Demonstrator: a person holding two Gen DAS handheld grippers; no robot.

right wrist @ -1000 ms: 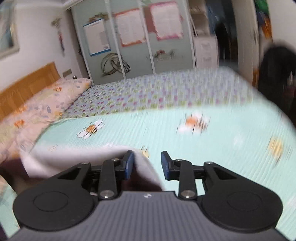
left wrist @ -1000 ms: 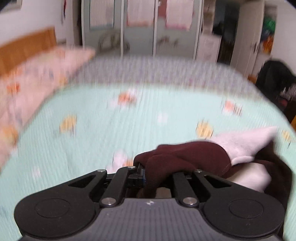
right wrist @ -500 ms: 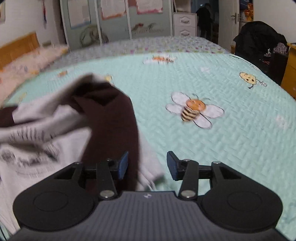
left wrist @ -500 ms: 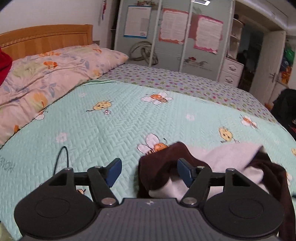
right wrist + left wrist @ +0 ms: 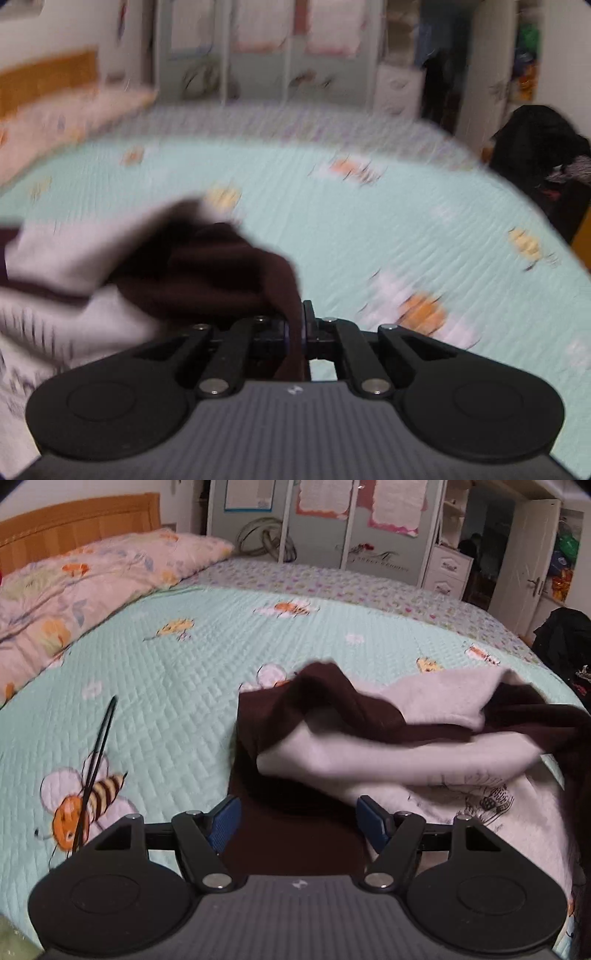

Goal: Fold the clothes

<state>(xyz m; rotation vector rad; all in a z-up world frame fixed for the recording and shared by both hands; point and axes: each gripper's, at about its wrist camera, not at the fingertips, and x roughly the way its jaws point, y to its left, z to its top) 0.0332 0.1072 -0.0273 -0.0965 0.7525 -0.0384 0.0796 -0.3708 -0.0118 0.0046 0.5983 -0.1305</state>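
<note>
A maroon and white garment (image 5: pixel 388 749) lies crumpled on the mint bee-print bedspread (image 5: pixel 166 701). My left gripper (image 5: pixel 299 819) hangs low over its near left edge. Its jaws are opening, and dark maroon cloth lies between the blue pads (image 5: pixel 225 823) without being pressed. In the blurred right wrist view the same garment (image 5: pixel 207 269) spreads to the left. My right gripper (image 5: pixel 294 328) is closing, and its pads pinch a maroon fold at the garment's right edge.
A pink floral quilt (image 5: pixel 74 587) and a wooden headboard (image 5: pixel 74 520) are at the far left. Wardrobe doors (image 5: pixel 325 520) stand behind the bed. A thin black cable (image 5: pixel 98 746) crosses the bedspread on the left. A dark heap of clothes (image 5: pixel 535 147) sits past the bed's right edge.
The left gripper let go of the maroon cloth, opened wide and sank toward the bed. The right gripper went from open to shut on a maroon fold. The garment settled onto the bedspread.
</note>
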